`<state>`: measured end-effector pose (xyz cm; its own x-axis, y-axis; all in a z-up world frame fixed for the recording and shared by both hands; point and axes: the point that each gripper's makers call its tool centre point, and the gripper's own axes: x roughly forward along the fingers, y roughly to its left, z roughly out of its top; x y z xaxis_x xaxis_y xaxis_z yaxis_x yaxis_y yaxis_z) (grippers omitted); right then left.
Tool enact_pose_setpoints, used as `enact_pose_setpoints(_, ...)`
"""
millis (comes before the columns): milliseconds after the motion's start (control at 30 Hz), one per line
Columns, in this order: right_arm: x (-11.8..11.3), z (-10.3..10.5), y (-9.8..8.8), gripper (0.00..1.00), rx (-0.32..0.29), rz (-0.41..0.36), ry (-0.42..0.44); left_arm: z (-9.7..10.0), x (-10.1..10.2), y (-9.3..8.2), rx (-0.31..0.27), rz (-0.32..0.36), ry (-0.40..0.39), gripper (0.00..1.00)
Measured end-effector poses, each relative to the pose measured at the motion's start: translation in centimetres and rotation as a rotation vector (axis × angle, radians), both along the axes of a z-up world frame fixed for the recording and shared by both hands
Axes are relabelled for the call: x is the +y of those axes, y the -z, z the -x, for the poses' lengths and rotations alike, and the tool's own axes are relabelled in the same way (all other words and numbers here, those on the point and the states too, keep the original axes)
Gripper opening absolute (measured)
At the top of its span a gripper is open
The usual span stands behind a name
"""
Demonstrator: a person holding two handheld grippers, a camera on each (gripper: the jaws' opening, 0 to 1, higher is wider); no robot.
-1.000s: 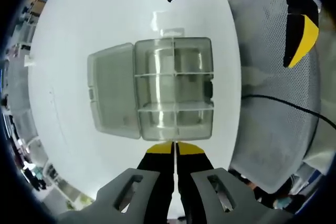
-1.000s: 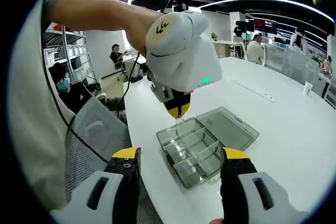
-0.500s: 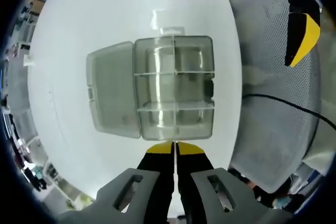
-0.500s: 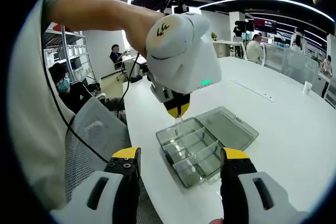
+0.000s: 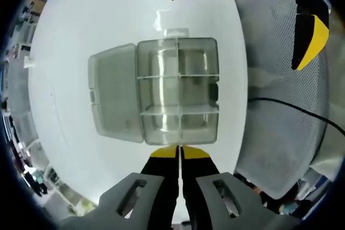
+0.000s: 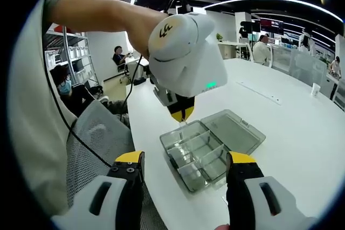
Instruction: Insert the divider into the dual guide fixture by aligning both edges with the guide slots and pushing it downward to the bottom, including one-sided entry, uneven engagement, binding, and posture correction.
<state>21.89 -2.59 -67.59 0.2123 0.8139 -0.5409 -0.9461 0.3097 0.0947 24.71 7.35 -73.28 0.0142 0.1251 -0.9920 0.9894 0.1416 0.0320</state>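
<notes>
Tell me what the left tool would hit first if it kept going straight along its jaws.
Most likely the near wall of the clear compartment box, directly ahead of the left tool, whose tips are pressed together. The gap between them is hard to judge; the thin clear divider it seems to pinch would arrive first.

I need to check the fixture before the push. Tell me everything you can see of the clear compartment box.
The clear compartment box is see-through, greyish plastic with rounded corners. It lies flat on the white table, its hinged lid folded fully open beside the tray. Thin inner walls split the tray into several compartments, which look empty. The left gripper hovers just over one edge; whether it touches is unclear.
</notes>
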Motion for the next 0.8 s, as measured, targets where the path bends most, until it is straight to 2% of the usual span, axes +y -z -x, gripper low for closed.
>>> enact_pose_setpoints(800, -0.29, -0.18, 0.16, 0.58, 0.005, -0.007, 0.013, -0.12, -0.05, 0.96, 0.021, -0.017, -0.021, 0.00)
